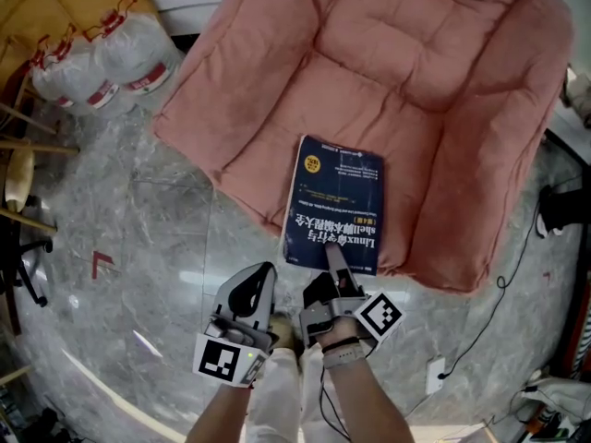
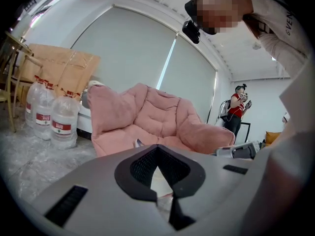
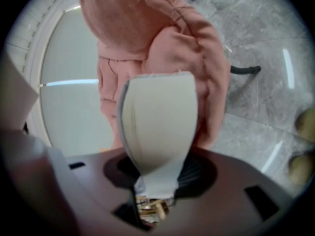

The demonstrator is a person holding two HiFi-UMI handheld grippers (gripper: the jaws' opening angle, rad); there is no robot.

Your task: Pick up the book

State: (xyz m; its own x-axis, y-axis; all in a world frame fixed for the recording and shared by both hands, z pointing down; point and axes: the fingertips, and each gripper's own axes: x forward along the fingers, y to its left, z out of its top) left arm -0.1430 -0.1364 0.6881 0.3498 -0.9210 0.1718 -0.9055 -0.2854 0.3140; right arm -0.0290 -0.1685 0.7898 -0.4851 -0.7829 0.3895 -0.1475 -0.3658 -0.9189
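Two tongs, both hand-held, low in the head view. The left tongs (image 1: 265, 269) have jaws drawn together at the tips with nothing between them; they idle above the floor (image 1: 138, 238), just beside the other pair and clear of the work. The right tongs (image 1: 330, 253) are turned so that one jaw lies on the cover and the other goes beneath. Their own view shows pale page edges filling the gap, and the pads appear to bear on both faces, so they are entered as gripping the book (image 1: 334, 206) at the middle of its near short edge. The book is one thick blue paperback, cover up. It lies flat on the front of the pink cushion seat (image 1: 416, 81), its near edge at the cushion's front lip, just above the marble floor. Handling, as judged: fairly heavy for its size, with a glossy cover likely to slip and a block that is bendable rather than rigid. Held by one edge it will sag and lever against the pads, so a deep bite is advised, kept towards the spine side where the block is stiffest. The cushion yields and should not resist the lower jaw. Three water bottles (image 1: 111, 58) stand well apart on the floor, upper left.
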